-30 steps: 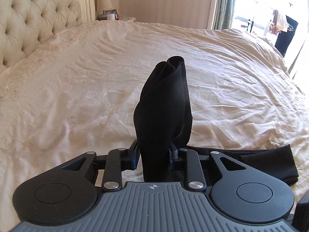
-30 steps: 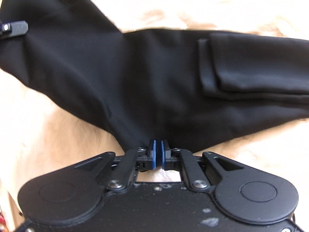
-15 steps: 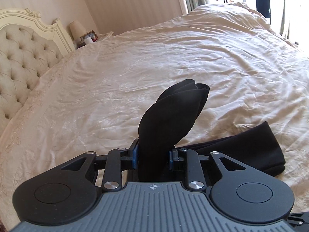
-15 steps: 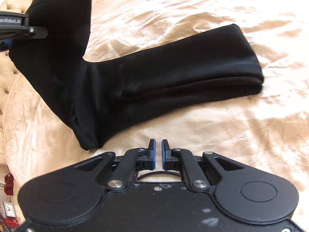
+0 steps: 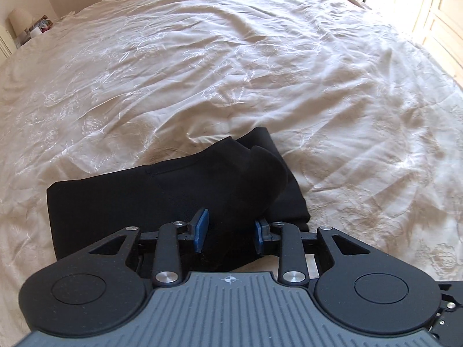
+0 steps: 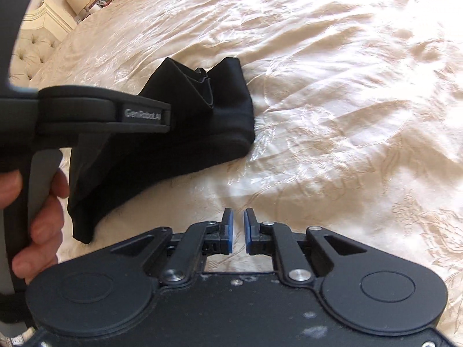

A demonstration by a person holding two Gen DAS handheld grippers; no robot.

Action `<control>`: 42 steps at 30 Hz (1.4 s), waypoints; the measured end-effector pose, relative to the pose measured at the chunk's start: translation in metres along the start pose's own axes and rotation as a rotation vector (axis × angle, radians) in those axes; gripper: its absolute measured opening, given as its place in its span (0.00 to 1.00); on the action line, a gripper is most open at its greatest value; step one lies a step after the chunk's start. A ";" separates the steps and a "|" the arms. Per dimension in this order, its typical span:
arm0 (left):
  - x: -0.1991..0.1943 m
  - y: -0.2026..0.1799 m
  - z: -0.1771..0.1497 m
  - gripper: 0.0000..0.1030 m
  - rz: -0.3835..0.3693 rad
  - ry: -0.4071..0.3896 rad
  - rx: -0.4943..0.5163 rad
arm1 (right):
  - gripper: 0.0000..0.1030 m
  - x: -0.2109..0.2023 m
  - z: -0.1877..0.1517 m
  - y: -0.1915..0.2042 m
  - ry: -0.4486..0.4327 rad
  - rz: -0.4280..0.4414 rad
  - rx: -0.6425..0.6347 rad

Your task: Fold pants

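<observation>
The black pants [image 5: 162,193] lie folded on the cream bedspread [image 5: 260,72]. In the left wrist view my left gripper [image 5: 230,230] is open, its blue pads apart on either side of a bunched end of the pants that rests on the folded stack. In the right wrist view the pants [image 6: 185,127] lie at centre left, partly hidden by the left gripper's body [image 6: 101,112] and the hand that holds it. My right gripper [image 6: 237,227] is open a little and empty, over bare bedspread to the right of the pants.
The wrinkled bedspread [image 6: 347,86] fills both views. A tufted headboard [image 6: 31,55] and a lamp on a nightstand [image 6: 76,0] stand at the far left. Bright window light comes from the far right [image 5: 419,5].
My left gripper carried the pants end over, lowered it onto the folded stack and opened. My right gripper let go of the pants edge and drew back to the right.
</observation>
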State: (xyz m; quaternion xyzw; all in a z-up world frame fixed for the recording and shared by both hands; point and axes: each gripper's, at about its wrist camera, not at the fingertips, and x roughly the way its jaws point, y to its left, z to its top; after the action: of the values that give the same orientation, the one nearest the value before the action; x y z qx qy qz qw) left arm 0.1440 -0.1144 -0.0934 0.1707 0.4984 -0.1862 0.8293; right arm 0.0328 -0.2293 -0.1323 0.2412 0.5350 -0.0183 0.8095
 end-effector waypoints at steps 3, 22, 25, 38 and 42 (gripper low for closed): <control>-0.016 0.013 -0.004 0.30 -0.037 -0.034 -0.008 | 0.16 -0.005 0.009 -0.004 -0.027 -0.018 0.000; -0.006 0.165 -0.056 0.31 0.039 0.078 -0.299 | 0.42 0.029 0.106 0.054 -0.169 -0.044 -0.094; 0.017 0.178 -0.067 0.33 0.024 0.135 -0.347 | 0.43 0.045 0.104 0.060 -0.117 -0.039 -0.108; 0.016 0.208 -0.069 0.42 0.035 0.125 -0.389 | 0.47 0.097 0.098 0.054 0.005 -0.009 -0.103; -0.006 0.246 -0.084 0.42 0.098 0.123 -0.507 | 0.47 0.099 0.101 0.054 0.043 0.008 -0.108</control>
State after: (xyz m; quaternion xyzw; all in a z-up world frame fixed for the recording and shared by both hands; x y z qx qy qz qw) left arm 0.1954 0.1408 -0.1019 -0.0077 0.5698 -0.0040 0.8217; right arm 0.1773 -0.2004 -0.1672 0.1997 0.5515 0.0193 0.8097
